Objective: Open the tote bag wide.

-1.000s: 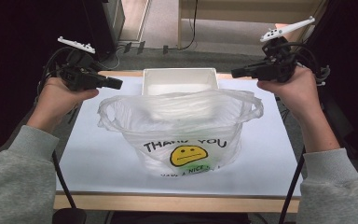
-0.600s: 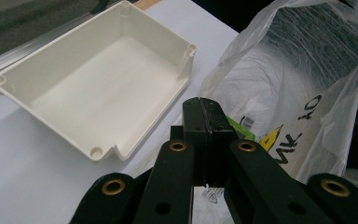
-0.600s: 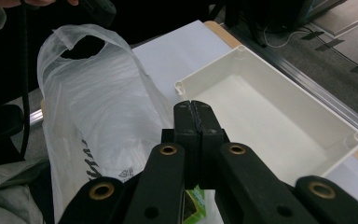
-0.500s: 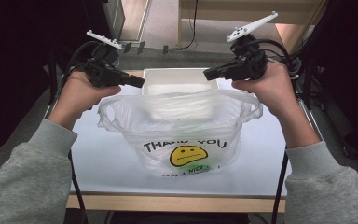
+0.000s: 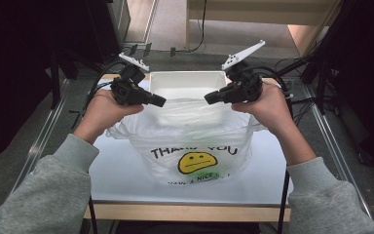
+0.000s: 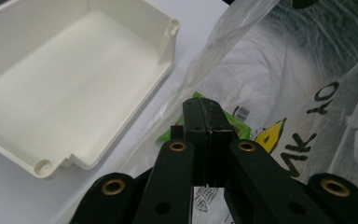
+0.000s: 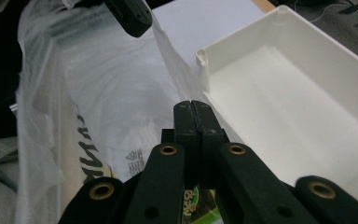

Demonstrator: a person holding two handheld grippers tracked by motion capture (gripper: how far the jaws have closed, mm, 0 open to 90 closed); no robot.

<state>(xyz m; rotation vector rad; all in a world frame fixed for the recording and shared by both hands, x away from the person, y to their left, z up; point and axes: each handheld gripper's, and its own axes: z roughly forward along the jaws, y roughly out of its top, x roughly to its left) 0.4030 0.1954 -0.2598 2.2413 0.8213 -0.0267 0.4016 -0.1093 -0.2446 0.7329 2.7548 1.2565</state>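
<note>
Quick count, by kind:

- Grippers: two. left gripper (image 5: 161, 102) upper left of centre in the high view, right gripper (image 5: 208, 98) upper right of centre.
- Hands: two, one per gripper, left hand (image 5: 103, 108) and right hand (image 5: 269, 106).
- Grey sleeves: two, lower left and lower right corners.
- Plastic bag (image 5: 190, 141): one, clear, smiley print, frame centre.
- White bin (image 5: 187, 84): one, upper centre behind the bag.
- Green packet (image 6: 242, 128) inside the bag: one visible, mid-frame in the left gripper view; any more can't be told.
- Table (image 5: 126, 168): one.
</note>
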